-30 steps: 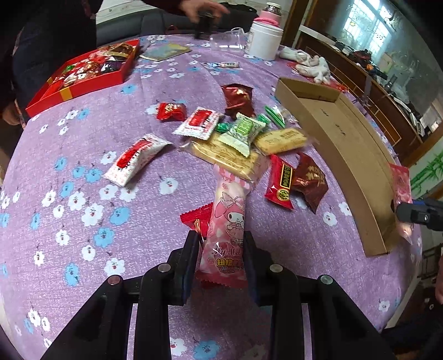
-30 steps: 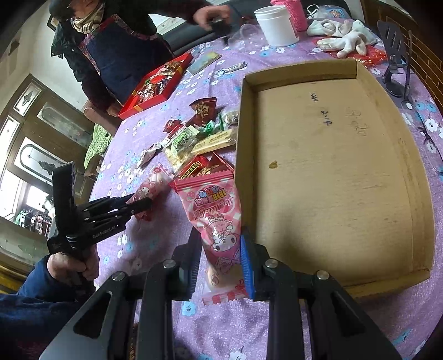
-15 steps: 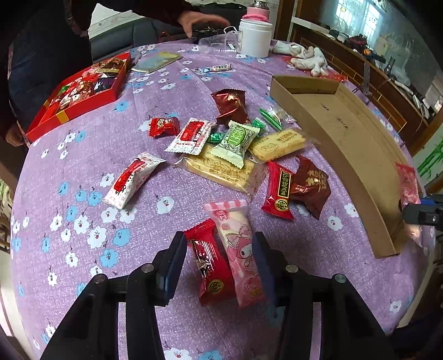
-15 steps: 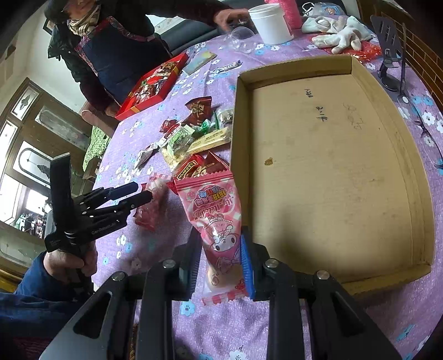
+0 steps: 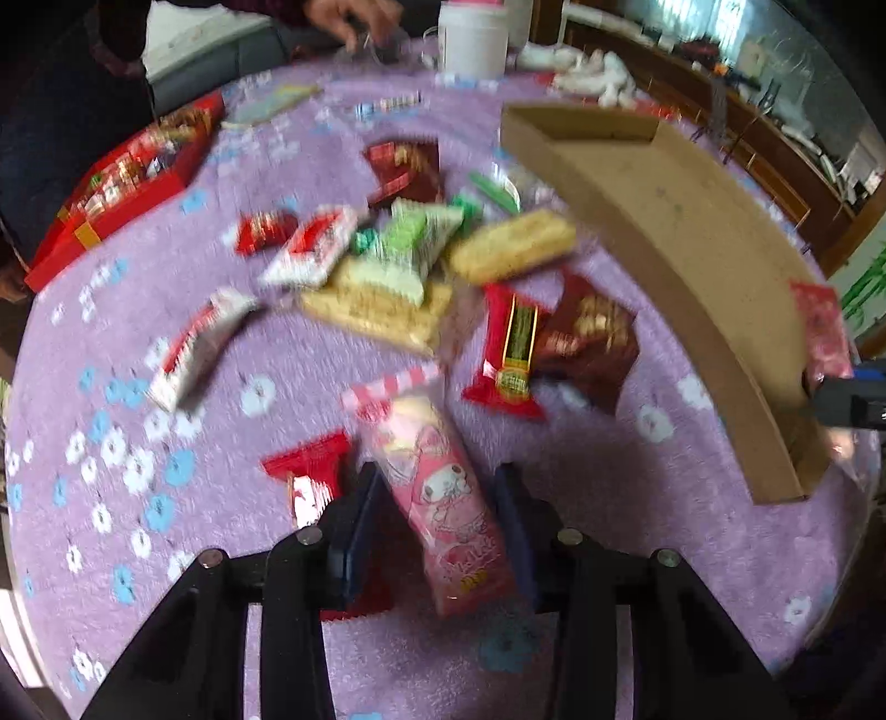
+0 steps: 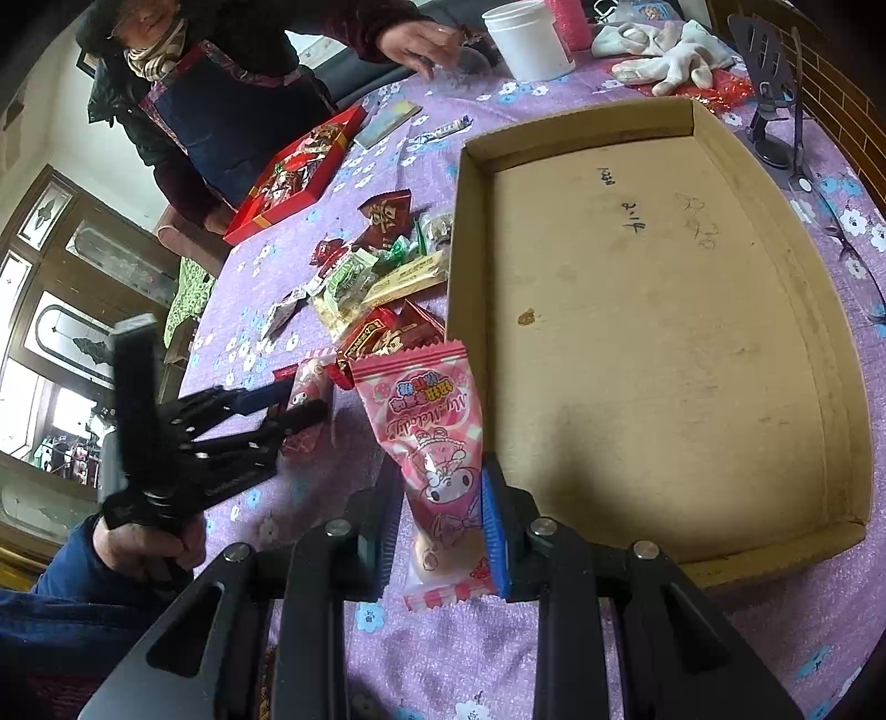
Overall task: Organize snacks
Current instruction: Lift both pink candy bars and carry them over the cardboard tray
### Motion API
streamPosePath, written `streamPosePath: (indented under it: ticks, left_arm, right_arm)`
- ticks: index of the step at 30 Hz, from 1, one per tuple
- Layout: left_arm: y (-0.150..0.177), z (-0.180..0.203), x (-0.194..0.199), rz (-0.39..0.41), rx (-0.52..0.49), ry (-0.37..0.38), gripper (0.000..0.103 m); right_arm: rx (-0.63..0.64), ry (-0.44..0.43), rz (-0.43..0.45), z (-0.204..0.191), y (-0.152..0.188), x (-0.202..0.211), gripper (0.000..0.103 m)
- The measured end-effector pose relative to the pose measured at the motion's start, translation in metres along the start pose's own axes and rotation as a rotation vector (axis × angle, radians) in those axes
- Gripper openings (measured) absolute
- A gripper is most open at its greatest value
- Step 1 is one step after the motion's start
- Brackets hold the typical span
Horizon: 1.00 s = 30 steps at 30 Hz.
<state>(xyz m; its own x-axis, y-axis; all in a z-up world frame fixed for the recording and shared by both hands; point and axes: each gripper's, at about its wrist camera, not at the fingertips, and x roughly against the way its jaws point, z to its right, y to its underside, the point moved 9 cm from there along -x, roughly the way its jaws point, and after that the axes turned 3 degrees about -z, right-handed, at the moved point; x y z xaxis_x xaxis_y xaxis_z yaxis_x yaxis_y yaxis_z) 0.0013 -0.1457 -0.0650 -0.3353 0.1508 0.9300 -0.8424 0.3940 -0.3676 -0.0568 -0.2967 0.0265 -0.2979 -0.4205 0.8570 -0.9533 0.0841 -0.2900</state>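
Note:
My right gripper point(image 6: 440, 498) is shut on a pink My Melody snack pack point(image 6: 429, 437) and holds it upright just left of the empty cardboard tray point(image 6: 653, 343). My left gripper point(image 5: 437, 509) is open around a second pink snack pack point(image 5: 437, 487) that lies on the purple cloth, with a small red pack point(image 5: 310, 476) beside its left finger. The left gripper also shows in the right wrist view point(image 6: 288, 407). A pile of snacks point(image 5: 421, 266) lies in the middle of the table. The left wrist view is blurred.
A red box of sweets point(image 6: 299, 171) stands at the far left. A white jar point(image 6: 529, 39), white gloves point(image 6: 664, 55) and a phone stand point(image 6: 769, 111) sit beyond the tray. A person in an apron point(image 6: 221, 105) reaches over the far edge.
My left gripper has let go of its pink pack, which now lies on the cloth between the open jaws. The left gripper has then moved in over it. The right gripper has kept its hold.

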Motion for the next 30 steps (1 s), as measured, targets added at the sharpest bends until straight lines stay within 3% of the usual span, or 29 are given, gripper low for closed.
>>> streamPosePath:
  ticks: [4, 16, 30]
  left_arm:
    - [-0.006, 0.004, 0.012, 0.021, 0.019, -0.016, 0.024]
    - [-0.006, -0.004, 0.059, 0.08, 0.139, 0.105, 0.023]
    - [-0.049, 0.015, 0.107, 0.127, 0.092, 0.201, 0.023]
  right_arm:
    - [-0.003, -0.006, -0.001, 0.001, 0.0, -0.001, 0.026]
    - [-0.001, 0.008, -0.001, 0.003, -0.006, -0.001, 0.026]
    - [-0.052, 0.061, 0.041, 0.039, -0.034, 0.022, 0.026]
